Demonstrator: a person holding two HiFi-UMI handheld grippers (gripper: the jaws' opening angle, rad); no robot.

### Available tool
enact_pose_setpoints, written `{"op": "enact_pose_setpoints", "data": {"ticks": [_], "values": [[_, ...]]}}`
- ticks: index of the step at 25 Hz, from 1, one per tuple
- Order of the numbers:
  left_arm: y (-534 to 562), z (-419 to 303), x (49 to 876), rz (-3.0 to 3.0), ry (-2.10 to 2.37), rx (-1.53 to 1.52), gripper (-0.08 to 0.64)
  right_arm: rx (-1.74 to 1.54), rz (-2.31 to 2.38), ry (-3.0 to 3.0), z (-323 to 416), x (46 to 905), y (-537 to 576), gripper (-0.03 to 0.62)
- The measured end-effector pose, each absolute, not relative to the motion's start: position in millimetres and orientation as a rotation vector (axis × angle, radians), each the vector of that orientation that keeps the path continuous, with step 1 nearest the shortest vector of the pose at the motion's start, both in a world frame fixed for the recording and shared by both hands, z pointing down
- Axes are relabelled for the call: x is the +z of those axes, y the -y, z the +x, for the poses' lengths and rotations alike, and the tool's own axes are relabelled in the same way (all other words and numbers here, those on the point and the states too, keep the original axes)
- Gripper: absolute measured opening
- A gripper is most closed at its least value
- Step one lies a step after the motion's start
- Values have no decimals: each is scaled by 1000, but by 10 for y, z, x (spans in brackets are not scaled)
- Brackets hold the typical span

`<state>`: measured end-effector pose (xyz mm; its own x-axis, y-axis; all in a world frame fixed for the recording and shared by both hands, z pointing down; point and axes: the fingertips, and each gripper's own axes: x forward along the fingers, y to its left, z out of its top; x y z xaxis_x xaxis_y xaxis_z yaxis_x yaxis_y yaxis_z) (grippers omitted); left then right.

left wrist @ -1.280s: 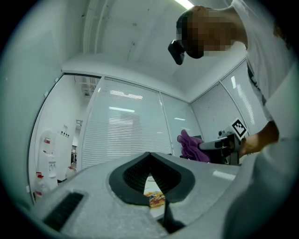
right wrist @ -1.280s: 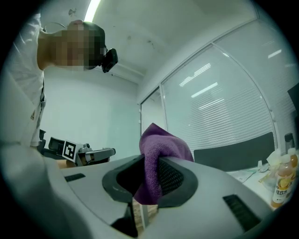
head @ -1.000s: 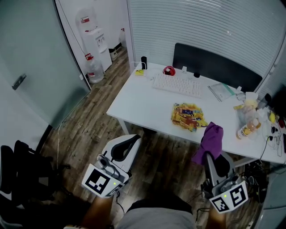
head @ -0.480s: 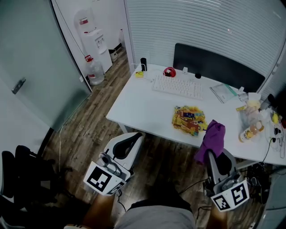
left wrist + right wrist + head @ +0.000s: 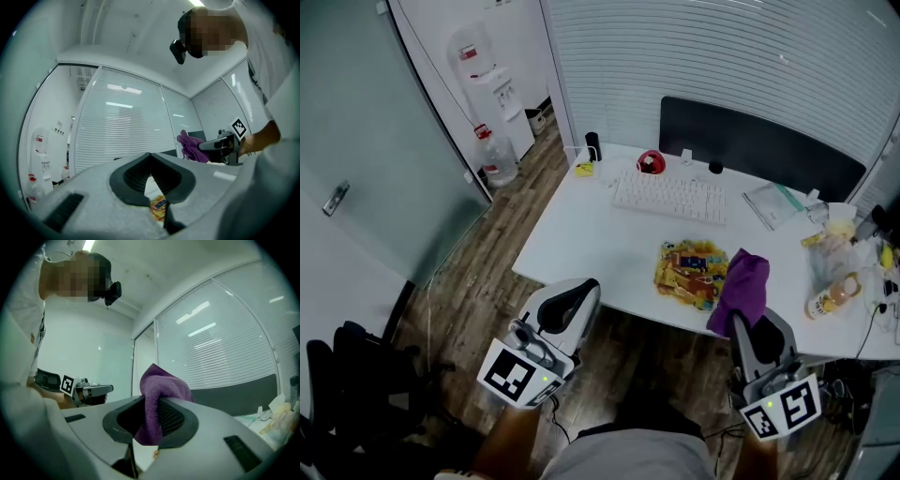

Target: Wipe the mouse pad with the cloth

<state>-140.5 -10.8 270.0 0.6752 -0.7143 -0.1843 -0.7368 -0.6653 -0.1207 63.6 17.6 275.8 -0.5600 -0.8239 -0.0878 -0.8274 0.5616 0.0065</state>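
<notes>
The right hand-held gripper [image 5: 152, 404] is clamped on the purple cloth [image 5: 165, 384]; the left hand-held gripper [image 5: 150, 164] is closed, empty.

No word, brand or number can be read in any view. Black-and-white square patterns without letters are shown on the marker cube [image 5: 510, 375] at the rear of the left gripper [image 5: 584, 289] and on the marker cube [image 5: 780, 410] at the rear of the right gripper [image 5: 750, 328]. A red label is seen on the water dispenser [image 5: 478, 70], far ahead of the left gripper, too small to be read. Coloured print is seen on the mouse pad [image 5: 686, 270], just ahead of the right gripper and to its left, and a label on a bottle [image 5: 831, 298] to that gripper's right. Neither can be made out.
</notes>
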Motion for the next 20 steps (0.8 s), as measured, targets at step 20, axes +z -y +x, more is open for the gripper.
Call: {"op": "enact_pose_setpoints", "data": {"ticks": [20], "values": [[1367,-650,3258,-2750,-1208,-60,11,-8,-1344,-2905,879,3239,1070,69]]}}
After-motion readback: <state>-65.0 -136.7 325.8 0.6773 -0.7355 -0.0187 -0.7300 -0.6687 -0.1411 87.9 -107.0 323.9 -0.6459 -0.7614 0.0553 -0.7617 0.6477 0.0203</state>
